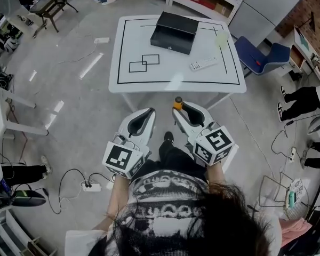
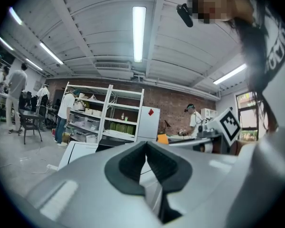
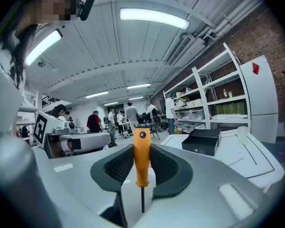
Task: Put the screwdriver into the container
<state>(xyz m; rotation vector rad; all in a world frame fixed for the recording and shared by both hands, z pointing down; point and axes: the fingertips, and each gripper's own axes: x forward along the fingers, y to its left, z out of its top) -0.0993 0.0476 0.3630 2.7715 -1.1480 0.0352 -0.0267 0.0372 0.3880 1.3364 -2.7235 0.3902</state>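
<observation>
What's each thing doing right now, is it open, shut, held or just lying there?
Orange-handled screwdriver: held upright, handle up, metal tip down.
Right gripper: shut on the screwdriver.
Left gripper: shut, empty.
Black box-shaped container: looks closed, resting on the white table.
White remote control: lying flat on the table.

Your right gripper (image 1: 182, 112) has a smooth, matt pale plastic shell and black, finely ribbed pads (image 3: 118, 167). The screwdriver (image 3: 141, 160) shows a glossy orange plastic handle and a thin dark metal shaft. Farther off, the container (image 1: 173, 32) looks matt black, and the table (image 1: 176, 74) top is smooth, white and faintly glossy.
</observation>
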